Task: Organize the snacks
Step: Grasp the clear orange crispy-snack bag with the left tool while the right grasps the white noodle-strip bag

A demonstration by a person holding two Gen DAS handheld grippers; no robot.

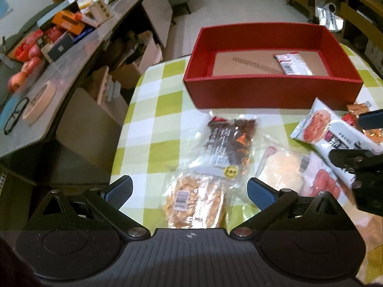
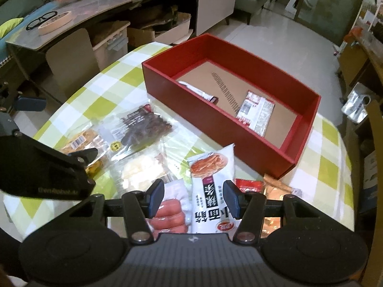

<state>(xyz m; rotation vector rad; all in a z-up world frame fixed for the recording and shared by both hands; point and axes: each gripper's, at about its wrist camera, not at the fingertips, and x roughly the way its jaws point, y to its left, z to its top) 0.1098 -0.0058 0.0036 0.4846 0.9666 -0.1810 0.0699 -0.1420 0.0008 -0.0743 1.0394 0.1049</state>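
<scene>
The right hand-held gripper [image 2: 194, 198] is hanging with its jaws wide either side of the white plastic noodle-snack pouch [image 2: 210, 186], which is lying on the green-and-white checked desk [image 2: 100, 100] at the six o'clock side of the open red cardboard box [image 2: 241, 129]. The pouch is looking light, soft and slippery, so pinching across its flat middle seems safest. The left hand-held gripper [image 1: 190, 191] is hovering wide open over the clear crinkly bag of golden crisps [image 1: 194, 203]. Only the right wrist view is showing a second packet against the box's near wall
</scene>
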